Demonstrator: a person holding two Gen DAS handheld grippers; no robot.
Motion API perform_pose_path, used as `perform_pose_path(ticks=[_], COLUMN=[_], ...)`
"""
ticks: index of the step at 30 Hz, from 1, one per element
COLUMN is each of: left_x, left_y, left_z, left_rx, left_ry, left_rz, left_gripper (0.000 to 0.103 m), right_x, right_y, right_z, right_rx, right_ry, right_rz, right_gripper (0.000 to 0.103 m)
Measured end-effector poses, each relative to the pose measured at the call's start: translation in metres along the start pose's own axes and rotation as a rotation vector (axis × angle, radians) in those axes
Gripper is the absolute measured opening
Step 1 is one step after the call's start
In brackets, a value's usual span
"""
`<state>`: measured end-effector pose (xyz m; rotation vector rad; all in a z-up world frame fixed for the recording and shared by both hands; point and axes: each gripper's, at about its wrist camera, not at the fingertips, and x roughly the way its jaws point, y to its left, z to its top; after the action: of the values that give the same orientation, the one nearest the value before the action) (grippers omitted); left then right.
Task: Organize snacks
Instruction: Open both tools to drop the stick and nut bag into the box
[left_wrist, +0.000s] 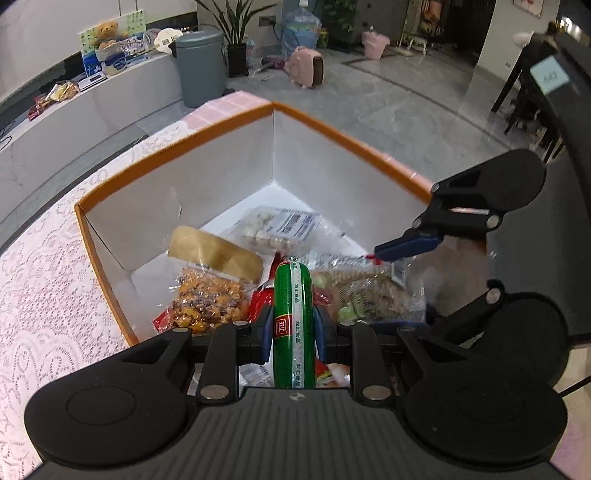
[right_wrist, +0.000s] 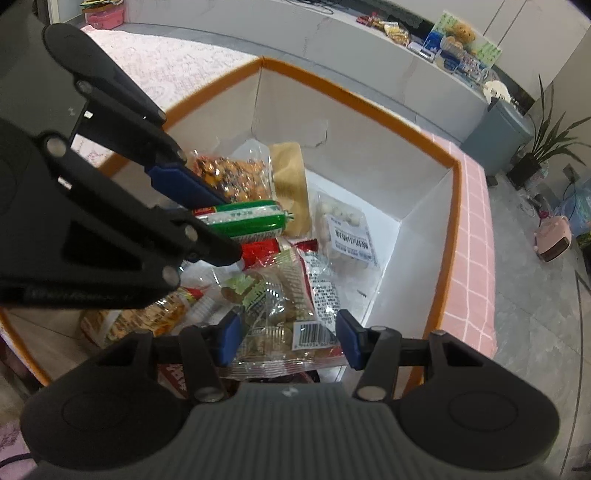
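While our left gripper (left_wrist: 293, 326) clamps its jaws on the green sausage (left_wrist: 294, 317) above the orange-rimmed box (left_wrist: 177, 147), our right gripper (right_wrist: 288, 341) hovers wide open over a clear snack packet (right_wrist: 284, 306) inside.

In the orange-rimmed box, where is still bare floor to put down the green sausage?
The left gripper holds the green sausage. Bare white floor of the box shows in the far corner beyond the white-ball packet, and along the wall beside it, near the open right gripper. The near side is crowded with the peanut bag and other packets.
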<state>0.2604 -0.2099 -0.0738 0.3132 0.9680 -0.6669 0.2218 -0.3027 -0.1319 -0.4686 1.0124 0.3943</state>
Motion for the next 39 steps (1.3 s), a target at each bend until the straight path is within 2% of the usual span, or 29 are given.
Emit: perform_pose_path(ticks=[7, 14, 17, 19, 21, 23, 26, 29, 30, 31, 33, 39], left_x=[0.017, 0.015, 0.009, 0.002, -0.006, -0.014, -0.030, -0.044, -0.050, -0.055, -0.069, -0.116], left_y=[0.000, -0.005, -0.005, -0.005, -0.006, -0.006, -0.006, -0.005, -0.005, -0.005, -0.004, -0.003], left_z=[-0.006, -0.008, -0.008, -0.008, -0.010, -0.012, -0.014, -0.018, -0.020, -0.021, -0.025, -0.043], left_rx=[0.019, 0.047, 0.048, 0.042, 0.041, 0.041, 0.034, 0.028, 0.027, 0.025, 0.015, -0.031], left_ry=[0.066, 0.070, 0.045, 0.031, 0.017, 0.003, -0.027, -0.055, -0.062, -0.070, -0.102, -0.228], left_rz=[0.028, 0.046, 0.062, 0.062, 0.065, 0.067, 0.073, 0.085, 0.090, 0.095, 0.119, 0.224], left_gripper=[0.025, 0.026, 0.027, 0.032, 0.033, 0.034, 0.043, 0.045, 0.045, 0.045, 0.046, 0.052], right_x=[0.014, 0.012, 0.009, 0.005, -0.001, -0.007, -0.016, -0.025, -0.029, -0.034, -0.042, -0.078], right_y=[0.003, 0.007, 0.009, 0.012, 0.016, 0.019, 0.021, 0.024, 0.025, 0.026, 0.028, 0.040], right_z=[-0.003, -0.002, 0.000, 0.000, 0.001, 0.002, 0.004, 0.005, 0.006, 0.006, 0.007, 0.006], right_rx=[0.000, -0.016, -0.021, -0.044, -0.063, -0.073, -0.078, -0.080, -0.081, -0.081, -0.078, 0.015], right_ry=[0.011, 0.004, 0.007, 0.002, -0.008, -0.012, -0.008, -0.001, 0.000, -0.002, -0.017, -0.112], right_rz=[0.027, 0.026, 0.032, 0.023, 0.010, 0.003, -0.015, -0.032, -0.037, -0.046, -0.062, -0.098], right_gripper=[0.054, 0.055, 0.057, 0.063, 0.067, 0.068, 0.071, 0.072, 0.074, 0.080, 0.085, 0.085])
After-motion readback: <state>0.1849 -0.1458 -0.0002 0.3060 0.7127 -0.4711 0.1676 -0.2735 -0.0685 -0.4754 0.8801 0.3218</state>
